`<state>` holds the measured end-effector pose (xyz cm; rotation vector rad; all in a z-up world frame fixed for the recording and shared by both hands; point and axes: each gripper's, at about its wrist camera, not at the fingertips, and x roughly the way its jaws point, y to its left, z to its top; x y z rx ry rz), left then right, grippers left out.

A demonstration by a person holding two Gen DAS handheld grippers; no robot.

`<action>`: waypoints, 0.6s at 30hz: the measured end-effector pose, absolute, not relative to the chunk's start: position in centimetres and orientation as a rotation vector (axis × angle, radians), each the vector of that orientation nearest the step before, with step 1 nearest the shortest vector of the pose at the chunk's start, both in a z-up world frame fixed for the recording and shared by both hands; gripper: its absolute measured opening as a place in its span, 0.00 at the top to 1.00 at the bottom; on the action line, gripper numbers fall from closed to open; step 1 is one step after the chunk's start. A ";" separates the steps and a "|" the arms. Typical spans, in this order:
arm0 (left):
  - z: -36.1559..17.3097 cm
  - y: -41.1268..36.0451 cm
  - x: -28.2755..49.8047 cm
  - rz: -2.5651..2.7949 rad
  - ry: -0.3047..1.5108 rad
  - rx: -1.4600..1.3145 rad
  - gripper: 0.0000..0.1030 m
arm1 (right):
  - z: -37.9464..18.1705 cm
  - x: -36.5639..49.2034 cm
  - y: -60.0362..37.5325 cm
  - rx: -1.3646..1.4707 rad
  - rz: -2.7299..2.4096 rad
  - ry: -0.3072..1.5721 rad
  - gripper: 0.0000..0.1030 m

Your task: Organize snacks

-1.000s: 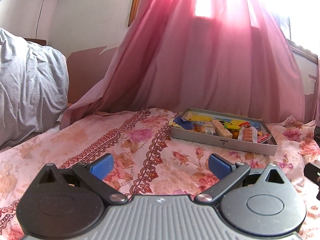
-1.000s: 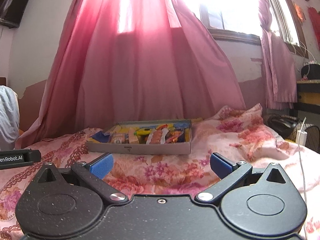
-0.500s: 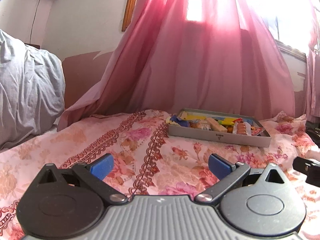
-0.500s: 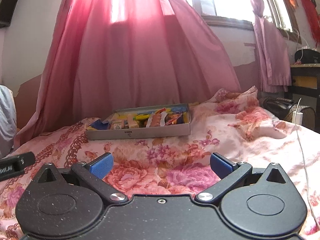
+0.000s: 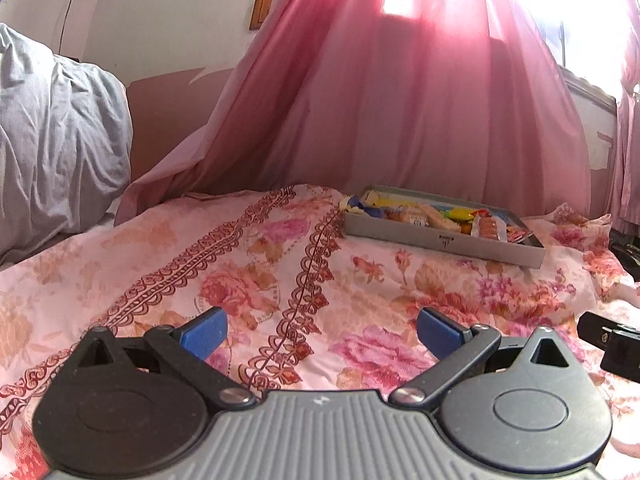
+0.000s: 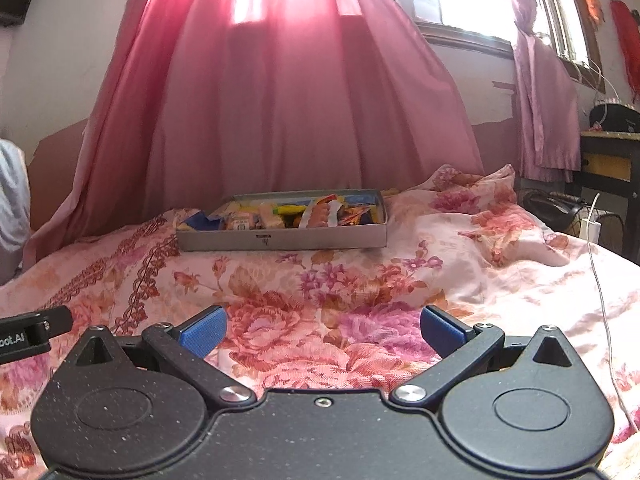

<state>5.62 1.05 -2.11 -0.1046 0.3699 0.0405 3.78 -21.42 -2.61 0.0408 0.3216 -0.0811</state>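
Note:
A shallow grey box full of mixed wrapped snacks lies on a flowered bedsheet, well ahead of both grippers. My left gripper is open above the sheet, with the box ahead to its right. In the right wrist view my right gripper is also open and empty, facing the box straight on. Each gripper's body edges into the other's view.
The bed is covered by a pink floral sheet. A pink curtain hangs behind the box. A grey pillow sits at left. At right stand a dark side table, a bag and a white cable.
Both grippers have drawn back from the box, which looks smaller and farther away. Jaws stayed open throughout.

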 end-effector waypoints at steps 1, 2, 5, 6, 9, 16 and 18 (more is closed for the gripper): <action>-2.2 1.0 5.6 0.039 0.373 -0.102 0.00 | -2.7 3.8 -21.2 0.032 -0.077 0.322 0.01; -2.3 1.0 5.5 0.038 0.375 -0.095 0.00 | -2.7 3.8 -21.1 0.025 -0.071 0.325 0.01; -2.5 0.6 5.3 0.026 0.371 -0.052 0.00 | -2.8 3.9 -21.1 0.024 -0.071 0.333 0.01; -2.4 0.5 5.3 0.027 0.368 -0.040 0.00 | -2.8 3.9 -21.2 0.029 -0.076 0.333 0.01; -2.4 0.3 5.3 0.029 0.367 -0.031 0.00 | -2.9 3.9 -21.7 0.047 -0.090 0.341 0.01; -2.4 0.4 5.4 0.036 0.377 -0.046 0.00 | -3.0 3.6 -21.9 0.054 -0.095 0.335 0.01; -2.5 0.5 5.5 0.038 0.380 -0.050 0.00 | -3.0 3.6 -21.8 0.046 -0.089 0.335 0.01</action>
